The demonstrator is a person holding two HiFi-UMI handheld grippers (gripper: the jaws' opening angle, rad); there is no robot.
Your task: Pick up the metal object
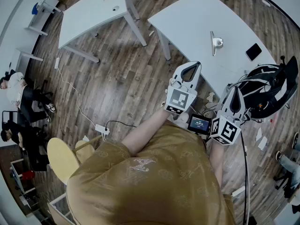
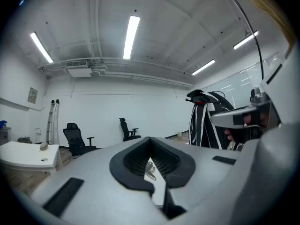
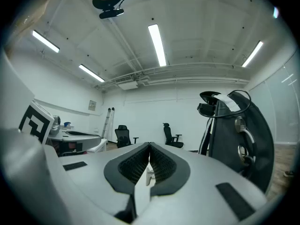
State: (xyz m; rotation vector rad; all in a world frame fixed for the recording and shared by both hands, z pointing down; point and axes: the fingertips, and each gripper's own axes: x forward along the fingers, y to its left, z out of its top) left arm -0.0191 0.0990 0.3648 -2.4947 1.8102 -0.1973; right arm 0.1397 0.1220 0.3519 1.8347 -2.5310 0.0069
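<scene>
The metal object (image 1: 215, 43), a small shiny stand with a thin upright bar, rests on the white table (image 1: 187, 27) ahead of me. My left gripper (image 1: 192, 65) is held over the table's near edge, short of the object, its jaws shut with nothing in them. To its right and nearer me, my right gripper (image 1: 236, 90) is also shut and holds nothing. In the left gripper view the metal object (image 2: 150, 169) shows far off through the hollow behind the left gripper's (image 2: 150, 139) closed tips. The right gripper view likewise frames the metal object (image 3: 149, 176) behind the right gripper's (image 3: 149, 146) tips.
A black phone (image 1: 253, 51) lies on the same table to the right of the object. A black and white backpack (image 1: 269, 86) stands at the table's right end. A second white table (image 1: 93, 11) is at the far left, and a power strip (image 1: 101, 129) with cables lies on the wood floor.
</scene>
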